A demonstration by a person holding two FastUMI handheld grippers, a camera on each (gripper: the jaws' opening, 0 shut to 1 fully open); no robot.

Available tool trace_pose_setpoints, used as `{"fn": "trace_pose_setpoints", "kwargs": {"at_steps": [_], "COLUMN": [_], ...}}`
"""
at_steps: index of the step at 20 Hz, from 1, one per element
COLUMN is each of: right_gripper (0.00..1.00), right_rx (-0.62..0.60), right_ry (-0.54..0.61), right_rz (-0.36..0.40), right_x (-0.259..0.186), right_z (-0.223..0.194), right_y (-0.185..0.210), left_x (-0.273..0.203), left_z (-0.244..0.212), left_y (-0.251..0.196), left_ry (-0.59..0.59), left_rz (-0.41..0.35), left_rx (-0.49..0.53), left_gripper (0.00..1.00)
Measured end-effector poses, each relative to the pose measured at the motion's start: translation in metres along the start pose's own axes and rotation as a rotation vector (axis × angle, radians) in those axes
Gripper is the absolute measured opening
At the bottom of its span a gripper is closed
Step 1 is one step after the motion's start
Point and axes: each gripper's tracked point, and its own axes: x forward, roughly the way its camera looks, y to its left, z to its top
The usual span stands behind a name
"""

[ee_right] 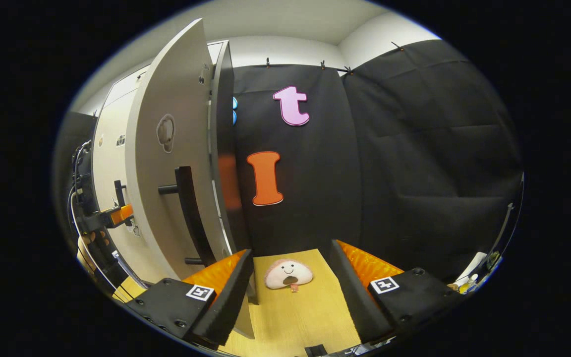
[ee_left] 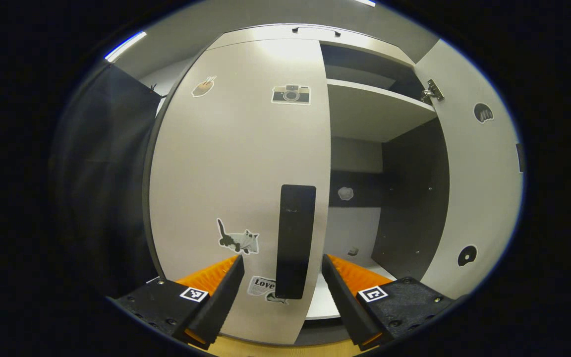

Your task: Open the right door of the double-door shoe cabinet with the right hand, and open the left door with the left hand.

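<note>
Before the shoe cabinet (ee_left: 360,114), the right door (ee_right: 166,163) stands swung open, while the left hand-held gripper (ee_left: 283,277), spread, frames the closed left door's handle (ee_left: 294,240) ungrasped.

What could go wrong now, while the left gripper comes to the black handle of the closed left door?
1. The open left gripper has the flat black vertical handle of the closed beige left door between its fingers but not gripped; shutting too early may miss it.
2. The beige right door stands open near the right gripper, which could knock it.
</note>
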Motion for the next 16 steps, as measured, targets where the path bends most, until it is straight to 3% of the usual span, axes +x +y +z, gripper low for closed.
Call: {"fn": "trace_pose_setpoints", "kwargs": {"at_steps": [3,4,5,8,13,16], "right_gripper": [0.99,1.0,0.99,0.99,0.99,0.99], "right_rx": [0.006,0.008,0.01,0.01,0.011,-0.001], "right_ry": [-0.003,-0.003,-0.004,-0.005,-0.009,-0.022], "right_rz": [-0.002,-0.003,-0.005,-0.004,0.0,-0.008], "right_x": [0.003,0.003,0.003,0.003,0.002,0.001], "right_z": [0.001,0.0,0.0,0.001,0.003,0.006], "right_y": [0.001,0.001,0.0,0.0,0.003,0.008], "left_x": [0.008,0.011,0.011,0.014,0.014,0.013], "left_z": [-0.001,-0.002,-0.002,-0.007,-0.009,-0.011], "left_y": [0.0,-0.001,-0.001,-0.004,-0.009,-0.009], "left_ry": [-0.003,-0.002,-0.001,0.015,0.028,0.046], "left_rz": [0.001,0.0,0.002,-0.02,-0.058,-0.067], "left_rx": [0.011,0.012,0.014,0.008,-0.008,0.012], "left_gripper": [0.91,0.86,0.75,0.64,0.36,0.31]}}
